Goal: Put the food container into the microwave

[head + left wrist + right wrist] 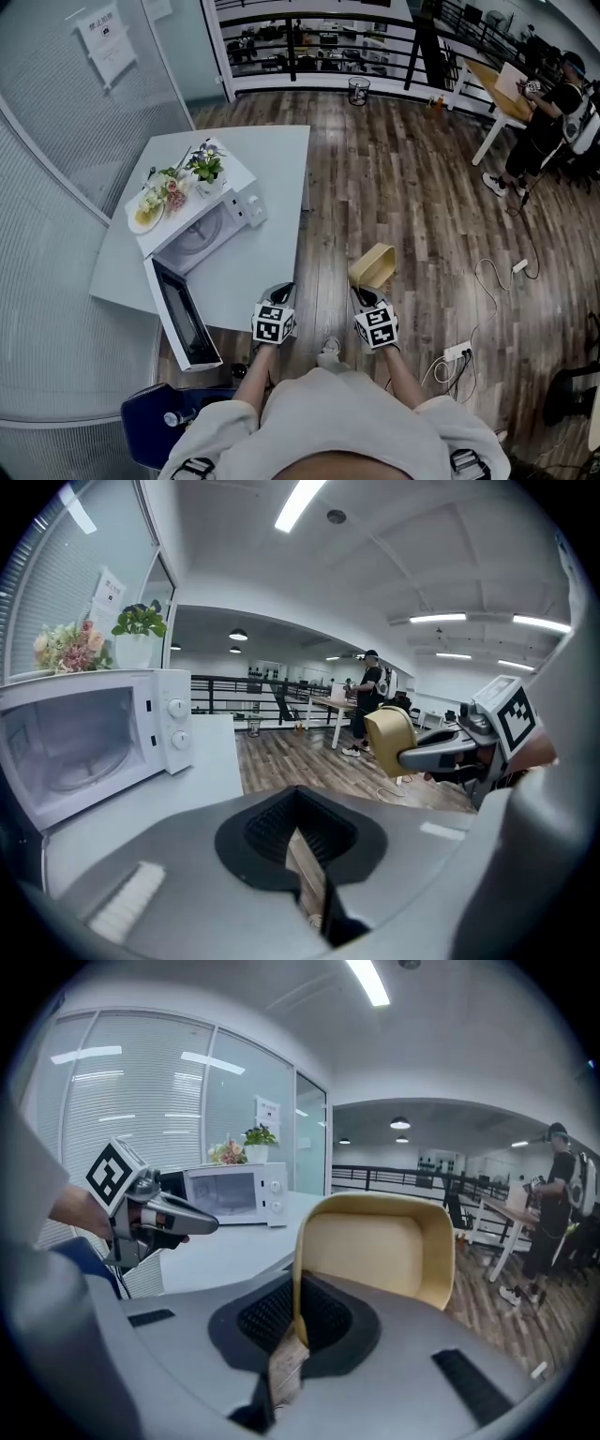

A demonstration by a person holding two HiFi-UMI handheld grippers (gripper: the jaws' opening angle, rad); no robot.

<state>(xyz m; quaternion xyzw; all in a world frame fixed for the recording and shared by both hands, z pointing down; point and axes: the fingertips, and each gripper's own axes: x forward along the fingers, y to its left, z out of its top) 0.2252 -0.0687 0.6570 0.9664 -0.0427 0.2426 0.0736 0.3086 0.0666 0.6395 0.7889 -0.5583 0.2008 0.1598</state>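
The right tongs (pixel 365 296) pinch the tan, shallow rectangular food container (pixel 372 265) by its rim. In the head view it hangs over the wooden floor at centre frame, well apart from the white microwave (pixel 202 232) on the white desk (pixel 272 169) at upper left. The left tongs (pixel 281 292) are pressed together, empty. Best to hold the pinch firm, level the container, and steer it past the open dark-glass door (pixel 183 319) into the cavity.

the left gripper (pixel 298 822) has its jaws all but together, nothing between them. to the left a microwave (pixel 84 738) stands on a white table (pixel 211 761), with flowers (pixel 66 647) and a plant (pixel 139 630) on top. at right the right gripper (pixel 412 758) holds a tan container (pixel 386 735) over wood floor (pixel 300 757). far off, a person (pixel 368 705) stands by a desk (pixel 328 703).
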